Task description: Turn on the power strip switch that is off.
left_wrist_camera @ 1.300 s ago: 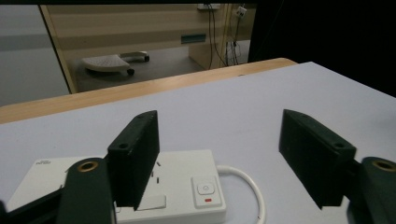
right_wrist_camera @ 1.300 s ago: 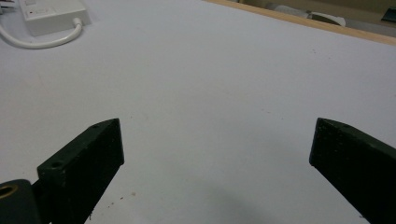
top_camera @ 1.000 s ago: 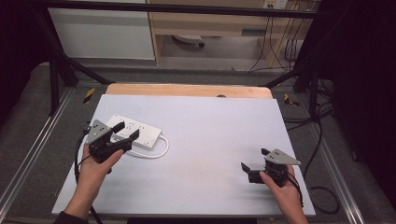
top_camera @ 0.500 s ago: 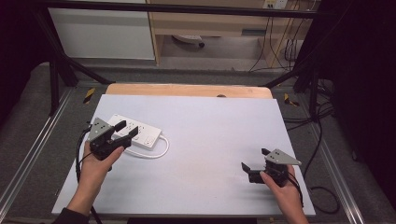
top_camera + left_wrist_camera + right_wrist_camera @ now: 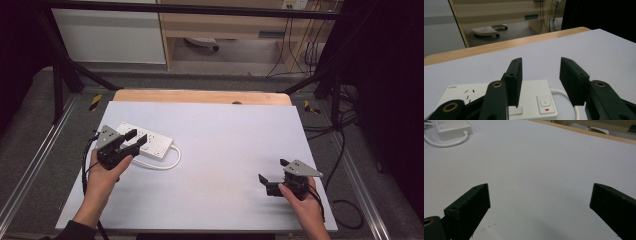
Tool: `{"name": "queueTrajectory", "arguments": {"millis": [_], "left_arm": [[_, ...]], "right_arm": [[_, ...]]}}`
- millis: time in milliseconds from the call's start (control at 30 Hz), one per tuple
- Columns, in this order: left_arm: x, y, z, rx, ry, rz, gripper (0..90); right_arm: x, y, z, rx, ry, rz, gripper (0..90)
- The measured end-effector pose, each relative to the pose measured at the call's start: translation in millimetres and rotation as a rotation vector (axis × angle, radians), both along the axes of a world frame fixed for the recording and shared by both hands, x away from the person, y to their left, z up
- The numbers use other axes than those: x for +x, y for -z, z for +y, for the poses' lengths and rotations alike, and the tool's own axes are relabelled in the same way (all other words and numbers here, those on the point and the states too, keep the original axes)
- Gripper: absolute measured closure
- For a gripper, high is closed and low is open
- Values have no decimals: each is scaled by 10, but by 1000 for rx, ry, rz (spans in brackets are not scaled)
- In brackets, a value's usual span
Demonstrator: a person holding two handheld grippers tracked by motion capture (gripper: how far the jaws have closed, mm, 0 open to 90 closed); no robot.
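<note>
I've got my left claw (image 5: 131, 142) poised over the white plastic power strip (image 5: 150, 142) on the left side of the pale grey table (image 5: 225, 150), toward the far edge. In the left gripper view the two black jaws straddle the switch end of the strip (image 5: 529, 100): one jaw hangs over the strip's top face, the other out past its end, above the short white cord (image 5: 566, 96). The jaws have just been closing, but there's daylight on both sides and nothing is pinched yet, so they stand apart with the strip's end beneath the gap.

Here's what the next move turns on. In the high view the strip's long axis runs from upper left to lower right, and the cord (image 5: 167, 162) loops off its right end and curls back along the near side. My left claw comes at it from the near left, pointing roughly along that axis rather than across it, so I judge a roll of the wrist may be needed to squeeze the narrow sides.

My right claw (image 5: 272, 175) is well apart, resting low at the table's near right, jaws wide open over bare table (image 5: 536, 182). The left hand (image 5: 102, 172) is plainly the nearer one.
</note>
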State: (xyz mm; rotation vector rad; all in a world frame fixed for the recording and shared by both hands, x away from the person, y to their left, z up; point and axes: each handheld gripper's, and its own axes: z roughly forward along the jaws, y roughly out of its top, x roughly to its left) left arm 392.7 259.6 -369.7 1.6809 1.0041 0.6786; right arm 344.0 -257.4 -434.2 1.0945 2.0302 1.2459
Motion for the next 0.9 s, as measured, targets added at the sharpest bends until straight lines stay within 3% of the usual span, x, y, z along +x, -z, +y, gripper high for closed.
{"name": "queueTrajectory", "arguments": {"millis": [433,667,900], "left_arm": [[62,43,0,15,-1,20,593],[86,66,1,10,3,54,638],[103,95,12,14,6,57,682]], "right_arm": [[-2,1,0,0,-2,1,35],[-2,1,1,-1,-3,1,35],[-3,2,0,-1,-3,2,35]]}}
